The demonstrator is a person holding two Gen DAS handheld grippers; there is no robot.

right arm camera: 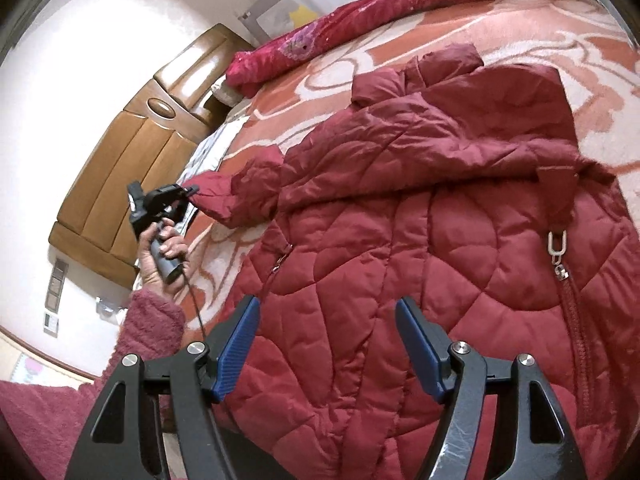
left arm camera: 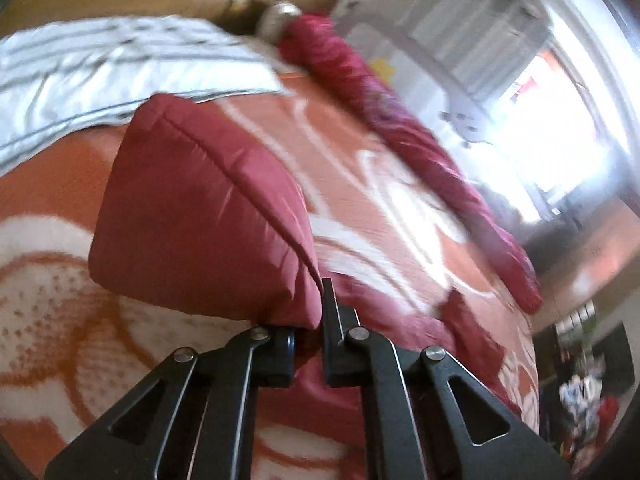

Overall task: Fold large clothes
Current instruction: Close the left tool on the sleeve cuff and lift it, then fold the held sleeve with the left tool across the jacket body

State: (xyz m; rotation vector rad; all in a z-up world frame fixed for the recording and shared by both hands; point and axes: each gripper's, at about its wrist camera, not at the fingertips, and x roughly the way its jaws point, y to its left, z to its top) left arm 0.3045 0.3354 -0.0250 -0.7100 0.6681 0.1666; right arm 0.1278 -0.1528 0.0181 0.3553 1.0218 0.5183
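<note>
A red quilted puffer jacket [right arm camera: 420, 240] lies spread on the bed, collar at the far side, zipper [right arm camera: 560, 264] at the right. Its left sleeve [right arm camera: 224, 196] stretches out to the left. My left gripper [left arm camera: 316, 320] is shut on the cuff of that sleeve [left arm camera: 208, 216], which fills the middle of the left wrist view; the gripper also shows in the right wrist view [right arm camera: 192, 192], held by a hand. My right gripper [right arm camera: 326, 344] is open and empty, hovering just above the jacket's lower body.
The bed has an orange and white patterned blanket [right arm camera: 400, 48]. A rolled pink-red quilt [right arm camera: 360, 20] lies along its far edge. A grey striped sheet [left arm camera: 100, 64] and a wooden headboard [right arm camera: 132, 160] are at the head end. A bright window [left arm camera: 560, 128] is beyond.
</note>
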